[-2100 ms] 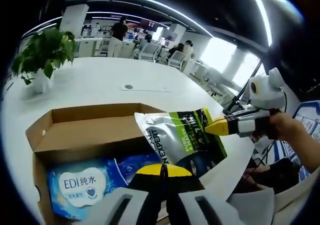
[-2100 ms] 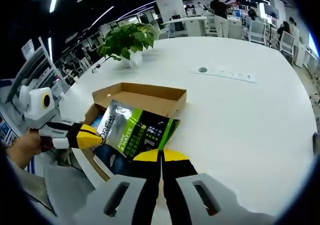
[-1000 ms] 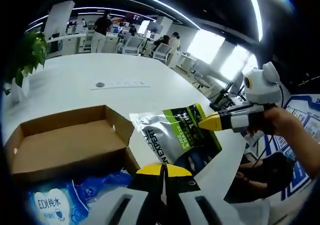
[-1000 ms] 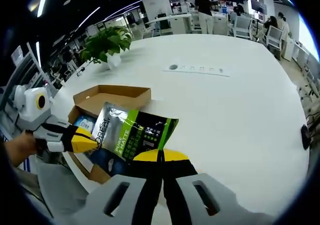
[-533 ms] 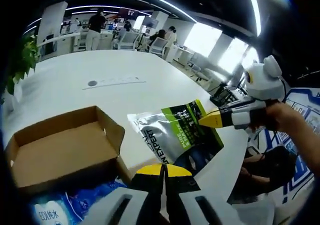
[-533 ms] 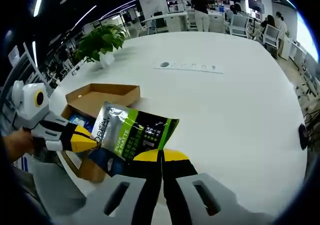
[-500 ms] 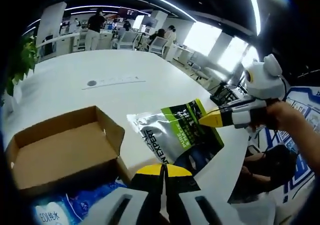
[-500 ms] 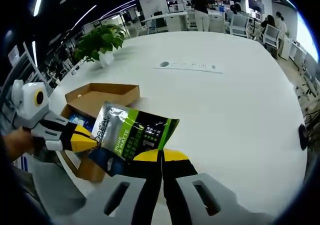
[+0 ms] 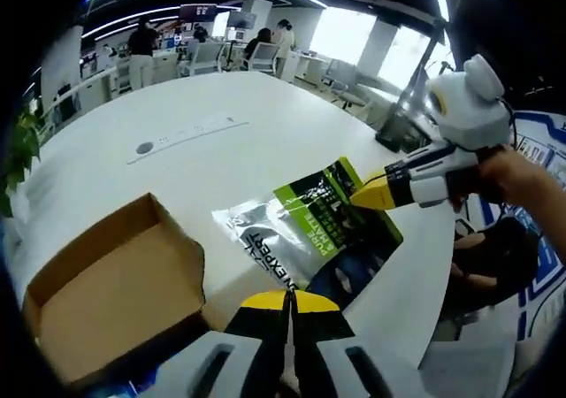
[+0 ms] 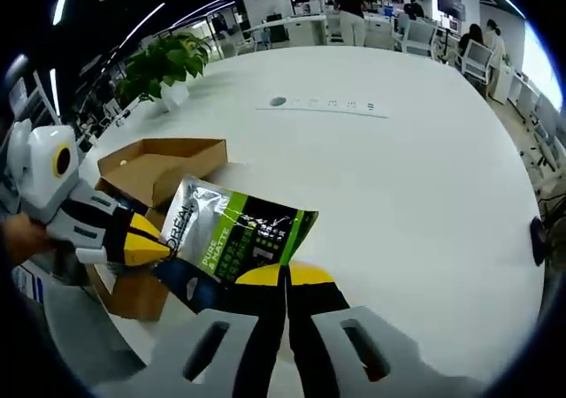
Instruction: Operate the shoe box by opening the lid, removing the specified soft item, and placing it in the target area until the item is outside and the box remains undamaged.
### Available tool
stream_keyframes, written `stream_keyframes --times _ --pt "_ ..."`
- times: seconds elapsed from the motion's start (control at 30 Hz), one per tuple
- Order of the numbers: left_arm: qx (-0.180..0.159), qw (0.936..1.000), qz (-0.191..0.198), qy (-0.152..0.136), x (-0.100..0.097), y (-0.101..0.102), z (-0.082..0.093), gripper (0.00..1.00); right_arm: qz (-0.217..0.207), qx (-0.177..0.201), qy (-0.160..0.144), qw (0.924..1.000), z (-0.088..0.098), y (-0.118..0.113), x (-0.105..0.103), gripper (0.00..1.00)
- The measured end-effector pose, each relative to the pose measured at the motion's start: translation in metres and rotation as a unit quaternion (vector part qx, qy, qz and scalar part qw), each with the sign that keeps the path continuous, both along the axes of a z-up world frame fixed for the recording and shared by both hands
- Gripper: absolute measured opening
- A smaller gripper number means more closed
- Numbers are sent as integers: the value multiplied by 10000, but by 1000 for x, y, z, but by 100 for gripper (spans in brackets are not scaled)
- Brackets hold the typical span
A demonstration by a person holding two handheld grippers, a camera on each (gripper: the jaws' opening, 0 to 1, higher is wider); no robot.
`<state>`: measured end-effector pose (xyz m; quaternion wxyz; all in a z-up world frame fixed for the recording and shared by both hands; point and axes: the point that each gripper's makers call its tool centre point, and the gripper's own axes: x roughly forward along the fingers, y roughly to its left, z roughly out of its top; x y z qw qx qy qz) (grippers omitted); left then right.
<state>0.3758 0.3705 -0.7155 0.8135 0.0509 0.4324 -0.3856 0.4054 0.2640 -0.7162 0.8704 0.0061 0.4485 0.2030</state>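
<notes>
A large white table (image 10: 424, 177) spans both views, with a potted plant (image 10: 159, 62) near its far edge and a flush round socket plate (image 9: 144, 148) with a strip beside it on its surface. An open brown cardboard shoe box (image 9: 115, 301), lid flap raised, sits near the table's edge; in the right gripper view the same box (image 10: 159, 172) lies beyond the left gripper. The soft item, a silver, green and dark foil pouch (image 9: 309, 234), is outside the box, held above the table beside it. The left gripper (image 9: 288, 302) has its yellow-tipped jaws closed together on one edge of the pouch; the right gripper (image 9: 371, 195) enters that view from the right, pinching the pouch's opposite corner, with a hand (image 9: 517, 181) behind it. In the right gripper view, the right gripper (image 10: 285, 279) clamps the pouch (image 10: 234, 239) at its near edge, and the left gripper (image 10: 146, 243) grips the far silver end. People stand among desks in the background.
</notes>
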Motion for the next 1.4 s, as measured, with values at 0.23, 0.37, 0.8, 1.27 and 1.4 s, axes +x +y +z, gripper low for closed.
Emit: stream_keyframes --times 0.23,0.37,0.8,1.27,1.4 --pt "486 9981 -377 16 2 -5 -16 0 8 -34 42 10000 -15 -3 5 0" --pt "624 9968 -504 69 2 -10 -24 0 -4 -60 51 10000 -23 -6 8 0" --pt "1173 9870 -1094 -56 3 -15 -41 1 -13 -25 84 10000 -41 -9 13 0" --pt "1789 9654 -1841 -469 1 -15 -56 2 124 -1 83 9999 -58 -8 11 0" --pt "1981 9563 -2070 -578 -2 -15 -60 2 215 -59 51 9997 -62 -8 11 0"
